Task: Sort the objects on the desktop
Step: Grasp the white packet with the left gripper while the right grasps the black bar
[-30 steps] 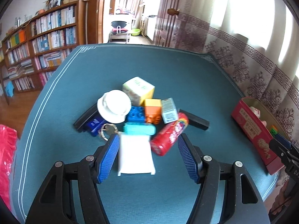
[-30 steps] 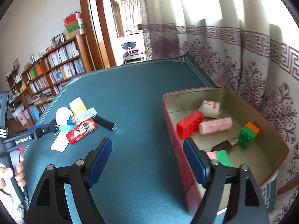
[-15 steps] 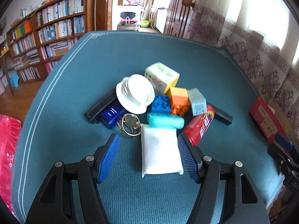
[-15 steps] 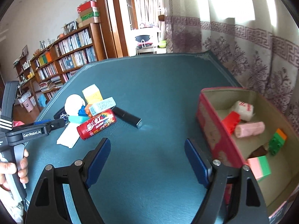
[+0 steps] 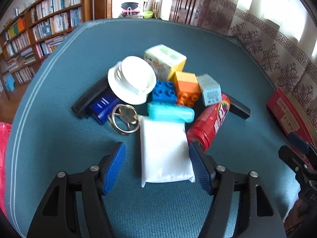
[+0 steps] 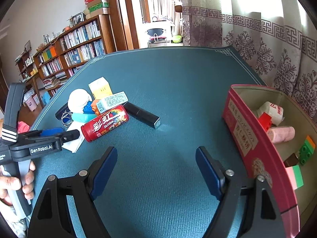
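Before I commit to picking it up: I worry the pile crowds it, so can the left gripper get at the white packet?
Probably yes. The left gripper, jaws opening, already straddles the white packet; only the red Skittles can crowds one finger.

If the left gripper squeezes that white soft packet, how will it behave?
The white packet looks soft and pillowy, so it would probably squash and sag. Its glossy wrap may slip. The red Skittles can beside it might roll if nudged.
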Demonstrator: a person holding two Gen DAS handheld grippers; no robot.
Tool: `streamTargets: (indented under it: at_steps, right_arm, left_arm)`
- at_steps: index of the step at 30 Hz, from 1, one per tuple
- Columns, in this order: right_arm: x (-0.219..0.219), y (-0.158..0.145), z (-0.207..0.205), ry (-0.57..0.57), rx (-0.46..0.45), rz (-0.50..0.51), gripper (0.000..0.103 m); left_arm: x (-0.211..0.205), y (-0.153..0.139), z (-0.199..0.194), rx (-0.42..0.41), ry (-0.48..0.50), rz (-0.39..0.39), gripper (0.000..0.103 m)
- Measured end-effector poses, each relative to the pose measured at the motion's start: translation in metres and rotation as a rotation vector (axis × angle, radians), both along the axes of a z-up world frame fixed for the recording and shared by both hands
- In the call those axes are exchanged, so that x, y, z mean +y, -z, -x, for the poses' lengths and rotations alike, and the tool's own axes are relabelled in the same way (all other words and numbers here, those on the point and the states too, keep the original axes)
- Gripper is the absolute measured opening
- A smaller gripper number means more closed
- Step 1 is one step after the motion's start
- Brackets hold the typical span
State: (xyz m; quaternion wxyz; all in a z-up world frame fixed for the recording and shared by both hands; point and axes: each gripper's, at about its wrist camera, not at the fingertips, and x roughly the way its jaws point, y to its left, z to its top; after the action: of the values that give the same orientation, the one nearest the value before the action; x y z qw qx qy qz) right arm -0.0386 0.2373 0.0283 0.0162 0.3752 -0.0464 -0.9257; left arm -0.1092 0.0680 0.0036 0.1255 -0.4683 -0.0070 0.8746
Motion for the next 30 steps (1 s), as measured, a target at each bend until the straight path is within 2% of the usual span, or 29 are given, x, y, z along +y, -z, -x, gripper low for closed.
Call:
streamTargets:
  at_steps: [5,8,14,21,25,30]
  right_arm:
    - [-0.004,-0.002,0.004,-0.005,0.002,-0.003,0.084]
    - [-0.009,-0.003,0.006,-0.017,0.002,-0.006,0.084]
    - [-0.013,-0.001,0.016,-0.026,-0.015,-0.013,0.084]
    - [-0.011,0.005,0.027,-0.021,-0.040,-0.027,0.084]
    - [-0.010,0.008,0.046,-0.022,-0.066,-0.062,0.084]
    - [-0.009,0.011,0.068,-0.033,-0.093,-0.047,0.084]
  left_arm:
    - [0.010,0.006,-0.002,0.013,0.026,0.081,0.075]
    - [0.007,0.006,-0.002,0.021,0.037,0.054,0.075]
    - [-0.013,0.005,-0.002,0.024,0.021,-0.005,0.051]
    - [-0.027,0.004,-0.007,0.034,0.027,0.004,0.050]
    - [-0.028,0.002,-0.006,0.035,0.035,0.003,0.050]
    - [-0.024,0.001,-0.002,0.035,0.041,0.003,0.050]
